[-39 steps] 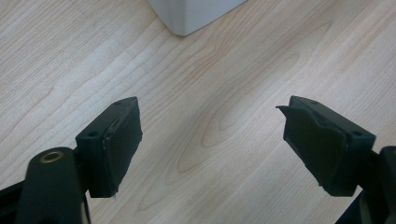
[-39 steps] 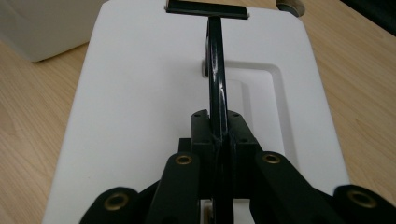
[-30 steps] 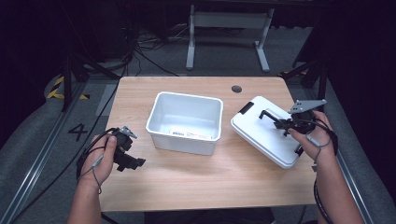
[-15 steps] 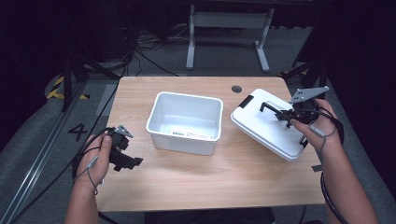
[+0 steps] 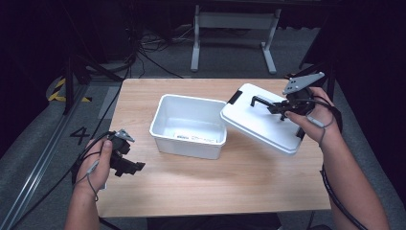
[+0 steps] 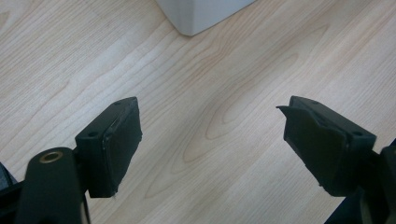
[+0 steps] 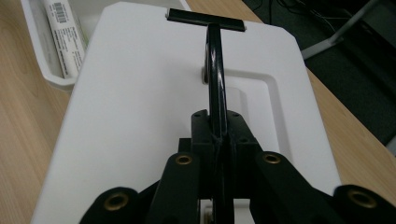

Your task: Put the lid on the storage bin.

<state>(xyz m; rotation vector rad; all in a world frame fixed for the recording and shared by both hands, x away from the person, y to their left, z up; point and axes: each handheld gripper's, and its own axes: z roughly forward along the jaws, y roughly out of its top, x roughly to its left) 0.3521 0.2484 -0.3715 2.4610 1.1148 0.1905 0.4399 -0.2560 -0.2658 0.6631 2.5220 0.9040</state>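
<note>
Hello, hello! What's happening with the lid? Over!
Right gripper shut on lid handle. Lid lifted, tilted over bin. Left gripper open, idle. Nothing in the way.

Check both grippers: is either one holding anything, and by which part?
The right gripper is shut on the white lid, clamping its black handle. The left gripper is open over the table, holding nothing.

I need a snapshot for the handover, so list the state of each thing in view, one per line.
White plastic lid with black handle: lifted, tilted, left edge over the bin's right rim.
White rectangular plastic bin: uncovered, upright on the table.
Right gripper: shut on the lid's handle.
Left gripper: open, nothing between its jaws, above bare wood.
Light wooden table: carries the bin.
</note>
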